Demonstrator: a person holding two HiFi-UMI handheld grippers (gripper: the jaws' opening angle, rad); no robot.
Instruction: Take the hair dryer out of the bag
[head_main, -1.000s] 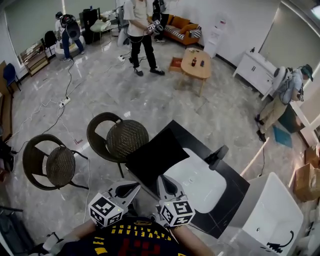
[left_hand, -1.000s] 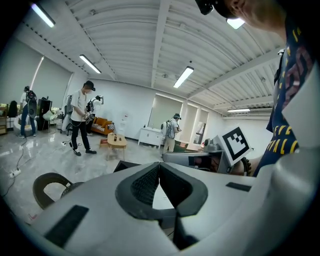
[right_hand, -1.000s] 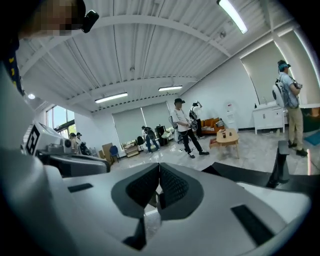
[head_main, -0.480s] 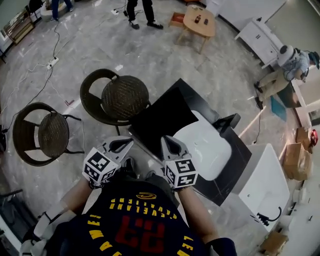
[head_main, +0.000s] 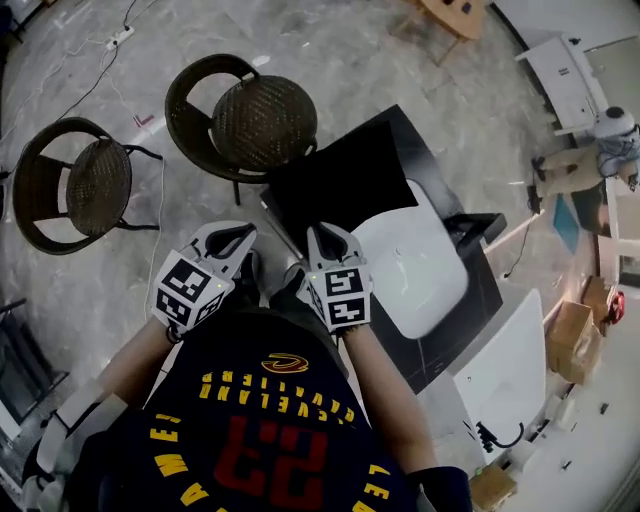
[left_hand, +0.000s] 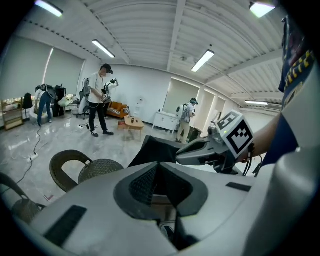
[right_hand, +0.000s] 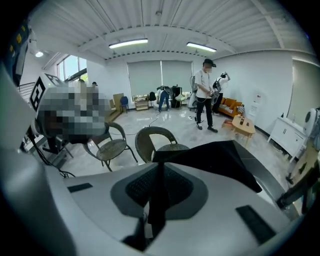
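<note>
On the black table (head_main: 470, 300) lie a flat black bag (head_main: 345, 185) and a white rounded bag (head_main: 415, 270). A dark object (head_main: 472, 226) sticks out at the white bag's far side; I cannot tell what it is. No hair dryer shows plainly. My left gripper (head_main: 237, 236) is shut and empty, off the table's near corner. My right gripper (head_main: 325, 236) is shut and empty at the table's near edge, just short of the black bag. In the left gripper view the shut jaws (left_hand: 159, 165) point past the right gripper (left_hand: 200, 150). The right gripper (right_hand: 161, 167) points at the black bag (right_hand: 215, 160).
Two wicker chairs (head_main: 245, 115) (head_main: 85, 185) stand left of the table on the marble floor. A white cabinet (head_main: 510, 370) adjoins the table's right side, with a cardboard box (head_main: 570, 335) beyond. A person (head_main: 600, 150) bends at the far right.
The head view has tipped down steeply, losing the far room. Both grippers have come down and closer to the table's near edge. Their jaws stay shut.
</note>
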